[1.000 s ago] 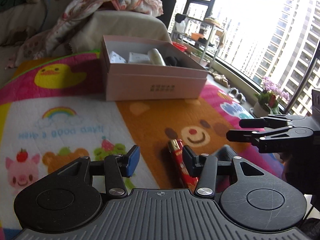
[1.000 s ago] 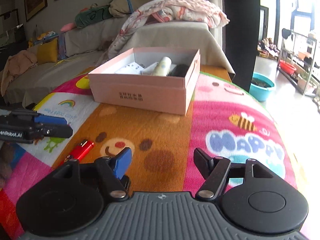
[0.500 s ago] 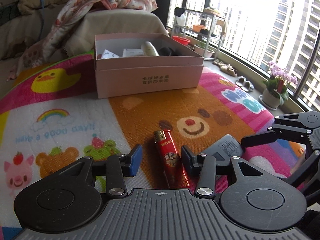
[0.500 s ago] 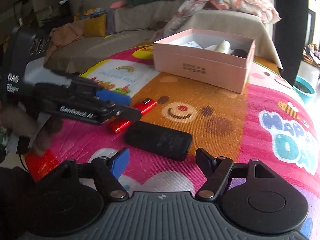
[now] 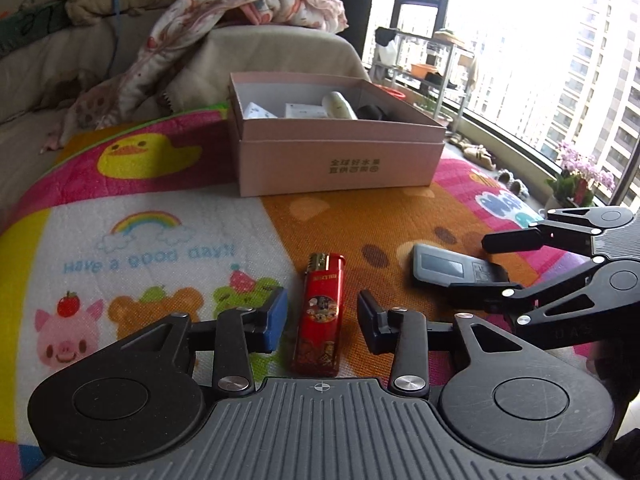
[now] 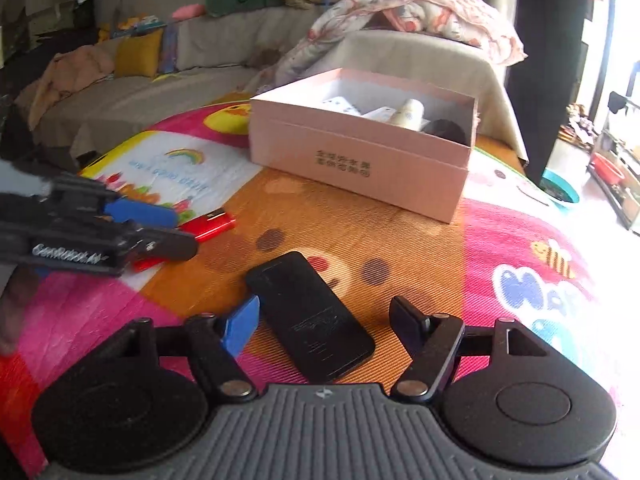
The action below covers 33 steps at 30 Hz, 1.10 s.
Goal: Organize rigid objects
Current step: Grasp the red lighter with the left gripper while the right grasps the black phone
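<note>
A red lighter (image 5: pixel 322 312) lies on the cartoon play mat, its lower half between the open fingers of my left gripper (image 5: pixel 322 320). It also shows in the right wrist view (image 6: pixel 204 226), partly behind the left gripper (image 6: pixel 160 228). A black phone-like device (image 6: pixel 310 316) lies flat on the mat between the open fingers of my right gripper (image 6: pixel 326 322). In the left wrist view the device (image 5: pixel 452 270) lies right of the lighter, with the right gripper (image 5: pixel 480 268) around its near end. A pink open box (image 5: pixel 340 152) holding several small items stands farther back.
The play mat (image 5: pixel 168 208) covers the surface. A sofa with a floral blanket (image 5: pixel 248 8) and cushions stands behind the box. A window, a rack and a potted flower (image 5: pixel 580 180) are at the right. A teal basin (image 6: pixel 560 192) sits on the floor at the right.
Both grippers have drawn back and lowered. The lighter now lies between my left fingers and the black device between my right fingers. Both stay open.
</note>
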### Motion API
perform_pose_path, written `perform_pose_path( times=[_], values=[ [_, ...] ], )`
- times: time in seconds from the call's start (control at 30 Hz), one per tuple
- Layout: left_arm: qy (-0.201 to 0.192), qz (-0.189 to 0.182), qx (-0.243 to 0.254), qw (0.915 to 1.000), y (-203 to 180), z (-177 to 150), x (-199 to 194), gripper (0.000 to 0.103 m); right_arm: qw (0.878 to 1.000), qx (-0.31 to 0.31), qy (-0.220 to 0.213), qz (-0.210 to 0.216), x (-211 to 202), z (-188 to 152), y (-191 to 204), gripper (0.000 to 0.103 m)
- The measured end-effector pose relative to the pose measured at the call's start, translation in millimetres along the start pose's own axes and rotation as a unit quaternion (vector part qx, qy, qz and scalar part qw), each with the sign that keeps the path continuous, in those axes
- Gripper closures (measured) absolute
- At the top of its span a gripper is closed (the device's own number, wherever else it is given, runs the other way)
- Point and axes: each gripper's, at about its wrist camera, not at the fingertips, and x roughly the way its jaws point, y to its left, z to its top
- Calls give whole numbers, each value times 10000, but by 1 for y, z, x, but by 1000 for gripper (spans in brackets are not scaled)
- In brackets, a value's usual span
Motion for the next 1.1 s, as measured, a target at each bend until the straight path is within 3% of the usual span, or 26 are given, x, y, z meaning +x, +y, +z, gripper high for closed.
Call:
perform_pose_path(
  times=[0.17, 0.33, 0.4, 0.57, 0.77, 0.93, 1.03, 1.1],
  values=[
    [-30, -178, 18, 9998, -12, 0, 6, 58, 9998, -97, 0, -195, -7, -6, -14, 24],
    [20, -198, 63, 9998, -23, 1, 10, 40, 9975, 13, -26, -703, -10, -10, -37, 23],
    [15, -133, 210, 9997, -27, 0, 11, 40, 9967, 258, 25, -774, -11, -10, -48, 23],
    [-48, -7, 264, 9996, -28, -3, 9, 47, 9949, 724, 101, -689, -14, -14, -54, 22],
    [-167, -7, -140, 9998, -15, -5, 6, 64, 9967, 495, 72, -643, -17, -17, -55, 22],
    [-201, -26, -240, 9995, -13, -6, 4, 65, 9899, 611, -6, -1282, -14, -15, -62, 21],
    [-205, -19, -239, 9995, -14, -6, 4, 65, 9878, 885, 40, -1278, -14, -15, -64, 21],
    [-211, -29, -258, 9994, -14, -6, 4, 65, 9865, 1270, 112, -1032, -15, -16, -67, 19]
  ],
)
